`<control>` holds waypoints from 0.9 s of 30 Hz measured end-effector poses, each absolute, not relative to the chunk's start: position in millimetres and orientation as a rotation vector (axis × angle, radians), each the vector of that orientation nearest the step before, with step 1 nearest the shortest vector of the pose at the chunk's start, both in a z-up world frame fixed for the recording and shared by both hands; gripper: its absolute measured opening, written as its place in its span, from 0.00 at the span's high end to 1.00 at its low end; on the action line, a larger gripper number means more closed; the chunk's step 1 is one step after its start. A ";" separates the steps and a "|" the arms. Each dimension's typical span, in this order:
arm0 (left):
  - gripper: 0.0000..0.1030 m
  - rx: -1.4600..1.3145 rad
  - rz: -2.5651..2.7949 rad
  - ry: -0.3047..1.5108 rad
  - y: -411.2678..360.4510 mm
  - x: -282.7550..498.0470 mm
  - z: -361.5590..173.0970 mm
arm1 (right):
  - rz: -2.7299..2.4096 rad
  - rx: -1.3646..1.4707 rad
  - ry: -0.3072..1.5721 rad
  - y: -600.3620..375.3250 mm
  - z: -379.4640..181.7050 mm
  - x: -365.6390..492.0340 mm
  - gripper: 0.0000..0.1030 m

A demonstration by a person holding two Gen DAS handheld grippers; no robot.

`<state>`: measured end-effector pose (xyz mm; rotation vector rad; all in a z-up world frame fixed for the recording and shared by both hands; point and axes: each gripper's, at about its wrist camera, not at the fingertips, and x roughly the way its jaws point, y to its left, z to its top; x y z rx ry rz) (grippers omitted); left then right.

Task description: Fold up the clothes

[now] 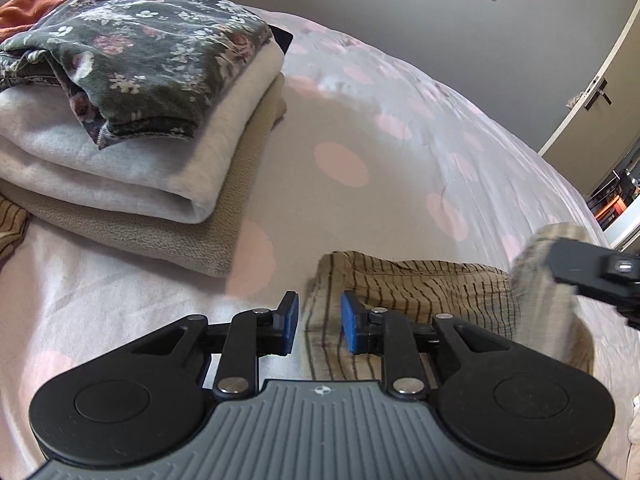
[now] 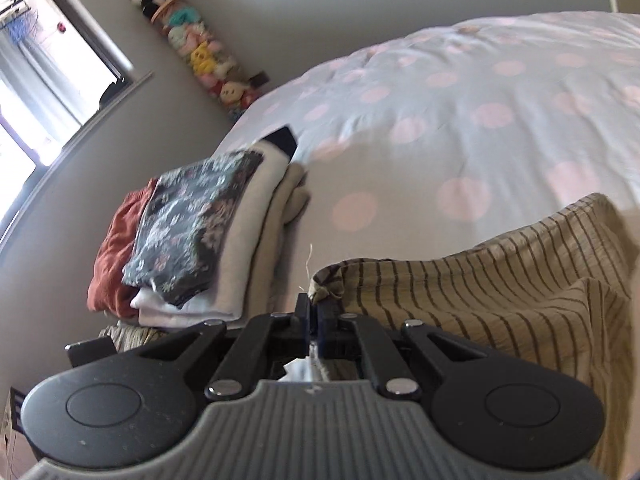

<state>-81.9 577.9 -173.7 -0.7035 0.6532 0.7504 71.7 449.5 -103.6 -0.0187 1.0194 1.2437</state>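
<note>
Your left gripper (image 1: 319, 322) hangs just above the tan, dark-striped crumpled garment (image 1: 416, 292), its blue pads (image 1: 350, 320) spread apart with nothing between them; the garment's near folded edge lies directly under the gap. Your right gripper (image 2: 314, 316) is pressed together on a corner of that same striped cloth (image 2: 500, 300), which drapes away to its right in a raised fold. In the left wrist view the right gripper (image 1: 592, 272) is blurred at the right edge, with cloth lifted beside it.

To the left sits a folded stack: a dark floral fabric piece (image 1: 148, 52) on top of a pale grey fleece (image 1: 120, 168), with a rust-orange garment (image 1: 36, 4) behind. Between that stack and the striped garment, the pale bedspread with pink dots (image 1: 380, 140) runs open toward the far edge and the grey wall.
</note>
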 end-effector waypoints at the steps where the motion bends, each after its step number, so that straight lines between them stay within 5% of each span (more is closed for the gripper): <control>1: 0.80 -0.696 0.756 0.654 579.9 -83.2 -174.4 | 1.248 -0.030 1.031 458.3 -109.2 68.2 0.96; 13: 0.81 -0.742 0.728 0.678 591.7 -80.3 -196.3 | 1.196 -0.128 1.150 525.0 -180.9 61.7 0.96; 18: 0.80 -0.770 0.695 0.656 592.1 -82.1 -194.7 | 1.194 -0.124 1.147 527.3 -185.9 66.1 0.85; 20: 0.77 -0.780 0.680 0.646 591.8 -83.1 -193.3 | 1.200 -0.115 1.126 522.0 -179.7 67.7 0.74; 27: 0.59 -0.835 0.642 0.611 591.9 -90.1 -188.9 | 1.178 -0.096 1.018 479.8 -145.0 90.4 0.71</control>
